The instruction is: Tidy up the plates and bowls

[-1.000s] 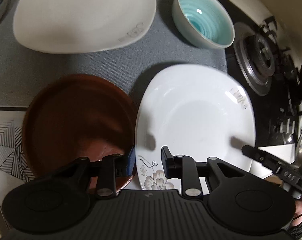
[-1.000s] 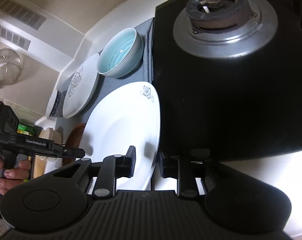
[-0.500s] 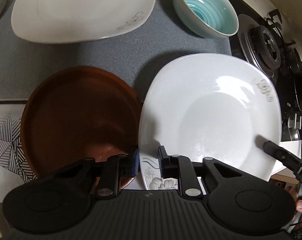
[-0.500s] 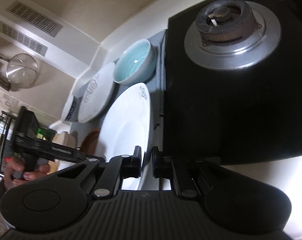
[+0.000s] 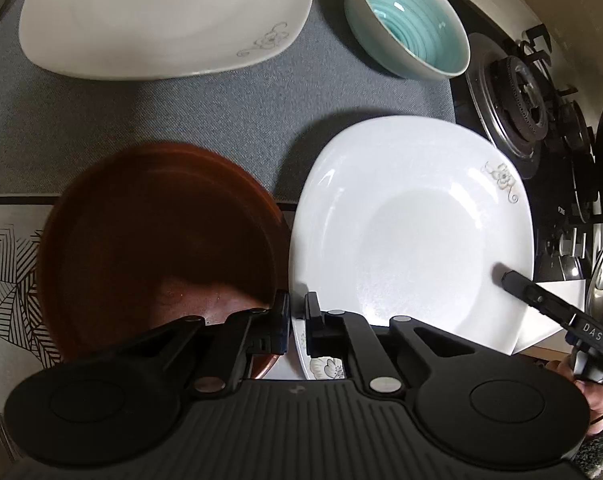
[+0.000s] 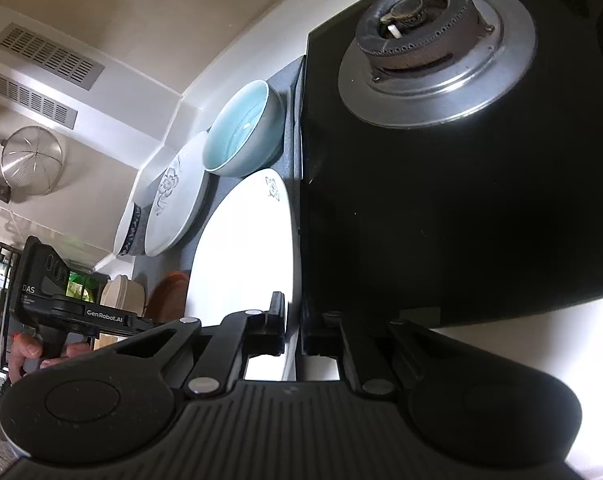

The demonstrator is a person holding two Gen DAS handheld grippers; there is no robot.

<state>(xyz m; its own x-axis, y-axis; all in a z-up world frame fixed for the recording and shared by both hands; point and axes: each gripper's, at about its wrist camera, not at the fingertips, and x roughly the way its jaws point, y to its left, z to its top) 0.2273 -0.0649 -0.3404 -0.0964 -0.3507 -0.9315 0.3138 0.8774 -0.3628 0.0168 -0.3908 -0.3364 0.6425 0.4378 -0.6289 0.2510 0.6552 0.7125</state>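
Note:
A white flower-printed plate (image 5: 413,236) is held between both grippers, a little above the grey mat (image 5: 205,112). My left gripper (image 5: 298,316) is shut on its near-left rim. My right gripper (image 6: 292,322) is shut on its right rim; its finger (image 5: 519,286) shows in the left wrist view. The plate shows edge-on in the right wrist view (image 6: 245,256). A brown plate (image 5: 157,240) lies left of it. A larger white flower plate (image 5: 165,16) and a teal bowl (image 5: 413,20) sit behind.
A black gas stove with a burner (image 5: 521,96) is right of the mat; it fills the right wrist view (image 6: 429,40). A blue-patterned bowl (image 6: 127,232) stands at the far left. A line-patterned sheet (image 5: 5,272) lies under the brown plate.
Both grippers have closed on the white plate's rims. The plate has risen off the mat and shifted slightly right, away from the brown plate.

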